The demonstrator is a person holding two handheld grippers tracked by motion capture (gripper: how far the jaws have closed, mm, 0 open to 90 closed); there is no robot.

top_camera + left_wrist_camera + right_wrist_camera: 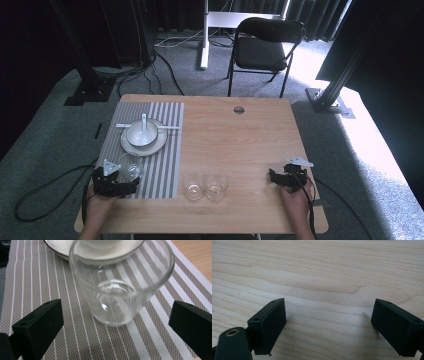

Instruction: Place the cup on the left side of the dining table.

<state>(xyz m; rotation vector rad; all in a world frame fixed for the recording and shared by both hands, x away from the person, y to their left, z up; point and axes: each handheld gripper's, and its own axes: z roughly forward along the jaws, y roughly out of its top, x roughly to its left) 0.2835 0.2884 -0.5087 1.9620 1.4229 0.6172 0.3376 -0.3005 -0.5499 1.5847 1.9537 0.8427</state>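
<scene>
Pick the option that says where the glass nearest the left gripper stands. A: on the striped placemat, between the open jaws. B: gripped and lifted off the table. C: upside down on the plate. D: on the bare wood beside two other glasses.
A: the glass stands upright on the striped placemat, with the left gripper jaws open and clear of both its sides.

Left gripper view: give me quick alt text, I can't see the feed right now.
An empty clear glass stands upright on a striped placemat, between the open left claw's two black jaws, which do not touch it. A white plate's rim sits just behind it.
</scene>
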